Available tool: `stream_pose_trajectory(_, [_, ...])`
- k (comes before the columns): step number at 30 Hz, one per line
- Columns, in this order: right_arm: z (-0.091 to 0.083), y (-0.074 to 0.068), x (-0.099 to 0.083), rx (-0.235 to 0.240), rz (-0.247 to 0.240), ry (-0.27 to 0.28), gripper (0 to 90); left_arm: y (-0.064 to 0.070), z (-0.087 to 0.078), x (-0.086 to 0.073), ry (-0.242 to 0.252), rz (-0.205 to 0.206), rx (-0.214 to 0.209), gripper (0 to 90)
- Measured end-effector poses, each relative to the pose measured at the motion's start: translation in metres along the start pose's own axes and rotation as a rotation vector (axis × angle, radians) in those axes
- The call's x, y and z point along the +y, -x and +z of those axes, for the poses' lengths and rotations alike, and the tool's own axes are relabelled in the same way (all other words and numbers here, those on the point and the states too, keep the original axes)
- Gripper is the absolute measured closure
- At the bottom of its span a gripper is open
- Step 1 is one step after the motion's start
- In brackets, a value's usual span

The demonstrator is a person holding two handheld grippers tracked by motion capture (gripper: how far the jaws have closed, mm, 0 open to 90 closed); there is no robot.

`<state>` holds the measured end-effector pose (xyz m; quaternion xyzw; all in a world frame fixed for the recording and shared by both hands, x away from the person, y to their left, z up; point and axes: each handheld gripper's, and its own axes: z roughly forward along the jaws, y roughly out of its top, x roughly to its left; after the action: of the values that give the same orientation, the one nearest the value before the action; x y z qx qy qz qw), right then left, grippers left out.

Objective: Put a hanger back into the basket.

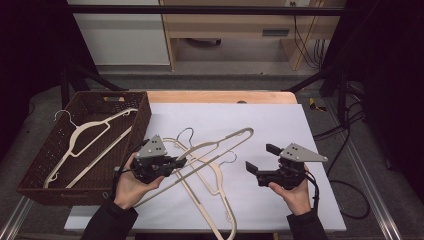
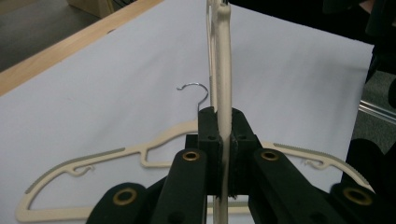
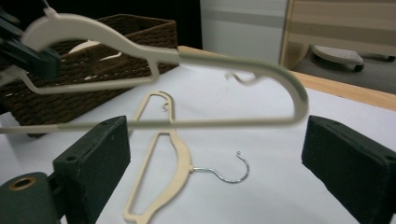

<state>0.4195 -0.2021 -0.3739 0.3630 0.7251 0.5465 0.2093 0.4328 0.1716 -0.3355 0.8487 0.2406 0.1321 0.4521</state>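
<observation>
Left gripper [image 1: 176,163] pinches a raised hanger [image 1: 220,144], apparently bound for the basket [image 1: 142,122]; right gripper [image 1: 260,159], spread wide, waits beside the second hanger [image 1: 220,197]

Your cream hanger [image 1: 220,145] is lifted off the white sheet, slanting up toward the right (hook end at the clamped left end).

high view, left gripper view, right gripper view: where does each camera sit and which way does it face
High view: above the person's side, looking forward and down on the table; both forearms, left gripper, right gripper.
Left gripper view: on the left gripper, along jaws shut on the held hanger.
Right gripper view: on the right gripper, towards the basket; jaws open.
Shared: the held hanger.
</observation>
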Motion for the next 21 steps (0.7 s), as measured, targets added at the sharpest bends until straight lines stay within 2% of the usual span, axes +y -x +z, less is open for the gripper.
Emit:
stream_pose_trajectory(3, [-0.004,0.004,-0.004,-0.036,0.011,0.003,6.2,-0.004,-0.010,0.006,0.021,-0.001,0.015,86.2])
stream_pose_trajectory(8, [-0.011,0.010,-0.011,-0.051,0.036,0.004,5.3,-0.014,-0.029,0.013,0.055,-0.013,0.039,86.2])
stream_pose_trajectory(18, [-0.016,0.015,-0.014,-0.073,0.049,0.006,2.8,-0.050,-0.062,0.017,0.069,-0.050,0.100,86.3])
stream_pose_trajectory(21, [-0.017,0.017,-0.015,-0.082,0.051,0.013,2.1,-0.061,-0.071,0.017,0.088,-0.081,0.091,86.2])
